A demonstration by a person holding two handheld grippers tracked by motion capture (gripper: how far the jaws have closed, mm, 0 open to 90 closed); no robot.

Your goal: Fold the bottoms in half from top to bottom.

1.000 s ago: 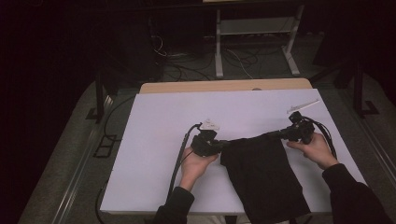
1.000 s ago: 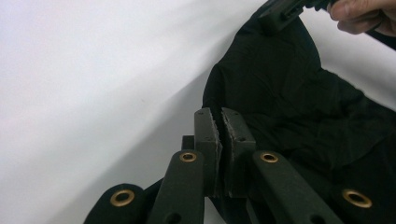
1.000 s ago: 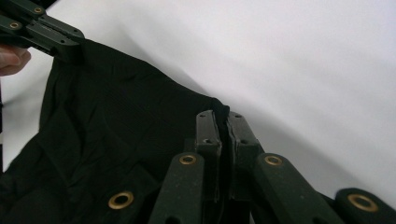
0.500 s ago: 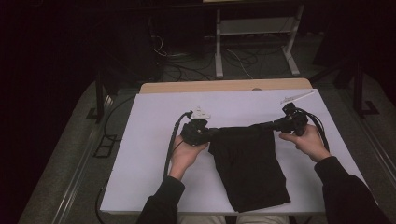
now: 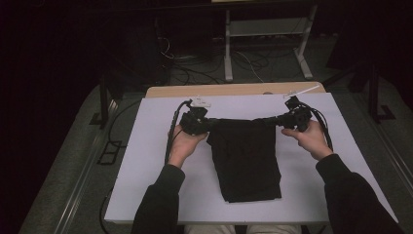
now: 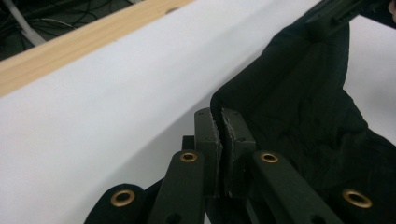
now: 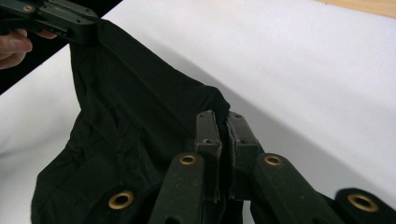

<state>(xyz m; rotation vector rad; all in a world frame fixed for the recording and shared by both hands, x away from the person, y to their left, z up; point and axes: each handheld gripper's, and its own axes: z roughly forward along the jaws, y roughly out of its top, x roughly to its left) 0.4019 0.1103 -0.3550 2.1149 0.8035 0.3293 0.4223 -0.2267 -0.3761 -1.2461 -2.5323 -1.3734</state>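
A black cloth [image 5: 248, 158] lies spread lengthwise on the white table [image 5: 146, 161], its far edge lifted and stretched between the two grippers while the rest trails toward the person and rests flat on the sheet. The left gripper [image 5: 208, 126] pinches the far left corner of the cloth, and the right gripper [image 5: 271, 121] pinches the far right corner; the fabric between them runs as a taut, nearly straight top edge. In the left gripper view the jaws stand clenched together with a thin fold of the cloth [image 6: 299, 107] caught between the pads, the fold rising just above the fingertips [image 6: 205, 135] and the rest of the fabric hanging off to the right of them, up to the other gripper at the top corner. In the right gripper view the jaws are likewise clamped on a pinch of cloth [image 7: 135, 130], with the fabric draping away to the left of the fingers [image 7: 240, 135] and up to the other gripper near the top left. Each hand [image 5: 184, 145] wraps its gripper's body from below, the other hand [image 5: 311, 139] at the right side. A wooden strip [image 5: 224, 89] borders the table's far side
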